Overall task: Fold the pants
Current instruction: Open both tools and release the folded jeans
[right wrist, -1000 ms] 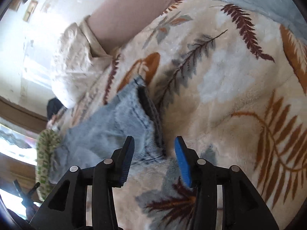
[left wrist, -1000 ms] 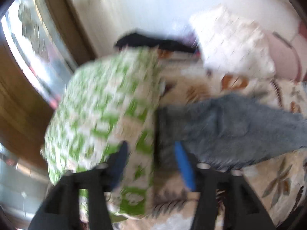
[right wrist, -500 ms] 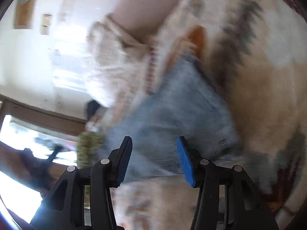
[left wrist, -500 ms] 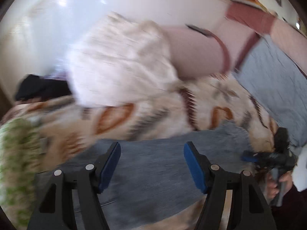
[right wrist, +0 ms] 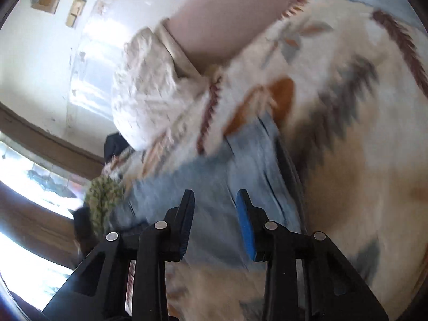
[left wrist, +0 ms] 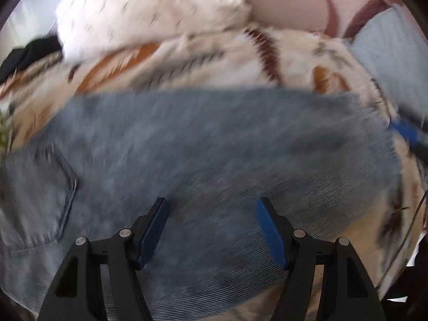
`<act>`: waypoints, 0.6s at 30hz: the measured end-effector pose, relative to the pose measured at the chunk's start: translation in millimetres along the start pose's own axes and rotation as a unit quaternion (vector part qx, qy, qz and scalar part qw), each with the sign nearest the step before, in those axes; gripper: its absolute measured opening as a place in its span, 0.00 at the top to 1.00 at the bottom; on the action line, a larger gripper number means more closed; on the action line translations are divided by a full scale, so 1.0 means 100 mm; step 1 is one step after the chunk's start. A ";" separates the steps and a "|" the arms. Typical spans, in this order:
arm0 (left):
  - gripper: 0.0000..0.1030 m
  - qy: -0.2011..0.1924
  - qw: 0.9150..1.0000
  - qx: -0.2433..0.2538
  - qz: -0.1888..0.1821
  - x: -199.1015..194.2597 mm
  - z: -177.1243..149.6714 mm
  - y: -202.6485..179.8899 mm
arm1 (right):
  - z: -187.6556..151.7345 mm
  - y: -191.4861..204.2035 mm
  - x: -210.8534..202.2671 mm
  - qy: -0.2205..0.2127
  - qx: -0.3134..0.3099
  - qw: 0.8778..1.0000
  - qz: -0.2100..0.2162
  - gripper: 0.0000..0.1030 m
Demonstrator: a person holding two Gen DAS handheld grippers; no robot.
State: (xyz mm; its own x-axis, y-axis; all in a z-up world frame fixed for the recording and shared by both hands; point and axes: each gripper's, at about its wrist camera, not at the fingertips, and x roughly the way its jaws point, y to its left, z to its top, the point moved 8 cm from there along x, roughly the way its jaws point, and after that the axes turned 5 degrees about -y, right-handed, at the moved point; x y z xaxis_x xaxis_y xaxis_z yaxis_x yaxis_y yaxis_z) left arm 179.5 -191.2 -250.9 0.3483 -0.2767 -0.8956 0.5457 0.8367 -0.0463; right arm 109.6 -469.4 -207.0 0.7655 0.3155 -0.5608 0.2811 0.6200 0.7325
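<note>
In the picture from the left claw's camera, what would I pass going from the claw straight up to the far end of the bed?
Left claw → blue jeans → leaf-patterned blanket → fluffy white pillow.

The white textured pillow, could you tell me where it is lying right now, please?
In the left wrist view the white textured pillow lies top left on the leaf-print blanket, beyond the jeans, between a black garment and the pink headboard.
</note>
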 end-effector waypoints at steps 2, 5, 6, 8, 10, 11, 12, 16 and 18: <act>0.31 -0.016 1.000 0.003 -0.002 0.02 -0.05 0.00 | 0.14 0.04 0.20 0.004 -0.005 1.000 -0.012 0.68; 0.31 -0.030 1.000 0.002 0.002 0.00 -0.08 -0.01 | 0.21 -0.09 0.58 0.028 -0.004 0.998 -0.062 0.68; 0.31 -0.035 0.999 0.003 0.000 -0.01 -0.09 -0.01 | 0.21 -0.16 0.69 0.036 -0.004 0.996 -0.079 0.68; 0.31 -0.043 0.999 0.016 -0.003 -0.01 -0.10 -0.02 | 0.22 -0.32 0.90 0.048 -0.002 0.993 -0.108 0.72; 0.31 -0.043 0.999 0.019 -0.008 -0.04 -0.11 -0.02 | 0.31 -0.39 0.89 0.024 -0.008 0.994 -0.109 0.76; 0.31 -0.040 0.999 0.019 -0.009 -0.03 -0.10 0.00 | 0.36 -0.41 0.85 0.008 -0.008 0.993 -0.114 0.77; 0.31 -0.036 0.999 0.020 -0.010 -0.04 -0.10 0.00 | 0.37 -0.42 0.83 0.004 0.000 0.994 -0.112 0.77; 0.32 -0.050 0.998 0.013 -0.033 -0.16 0.05 -0.05 | 0.34 -0.32 0.49 -0.005 -0.005 0.997 -0.082 0.71; 0.31 -0.077 0.996 0.022 -0.033 -0.29 0.24 -0.09 | 0.26 -0.26 0.19 -0.009 -0.005 0.998 -0.065 0.68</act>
State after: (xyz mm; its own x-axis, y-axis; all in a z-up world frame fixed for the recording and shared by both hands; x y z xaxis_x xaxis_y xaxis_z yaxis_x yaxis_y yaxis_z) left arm 182.9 -202.6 -214.0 0.4216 -0.4032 -0.8122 0.6033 0.7934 -0.0806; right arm 132.3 -498.5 -226.6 0.7330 0.2199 -0.6437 0.3729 0.6615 0.6506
